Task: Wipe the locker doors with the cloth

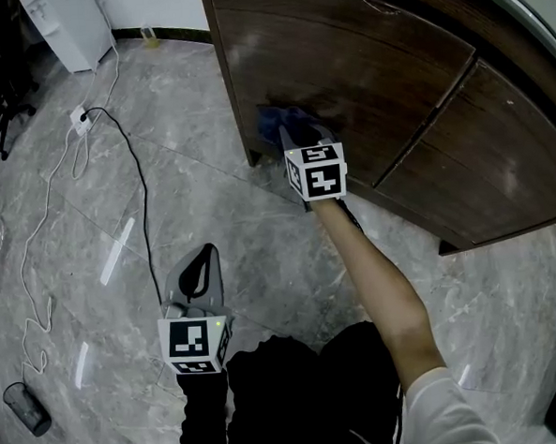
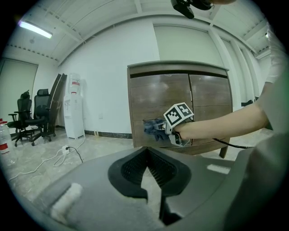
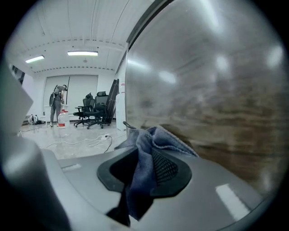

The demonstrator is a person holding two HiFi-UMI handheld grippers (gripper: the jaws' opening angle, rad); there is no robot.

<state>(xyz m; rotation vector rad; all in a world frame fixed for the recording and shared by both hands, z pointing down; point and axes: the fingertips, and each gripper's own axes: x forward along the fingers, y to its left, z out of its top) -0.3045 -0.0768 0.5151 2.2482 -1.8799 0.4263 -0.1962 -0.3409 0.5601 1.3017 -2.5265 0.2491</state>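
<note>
The fingers [image 3: 168, 168] of the right gripper [image 3: 144, 153] are clamped on the cloth [image 3: 156, 137], a blue-grey, nubby rag. It bunches above the jaws and hangs crumpled between them. In the head view, just above centre, it sits against the lower left part of a locker door [image 1: 343, 62] of dark, glossy wood. The left gripper [image 2: 145, 153], at lower left in that view, has its jaws together on nothing.
</note>
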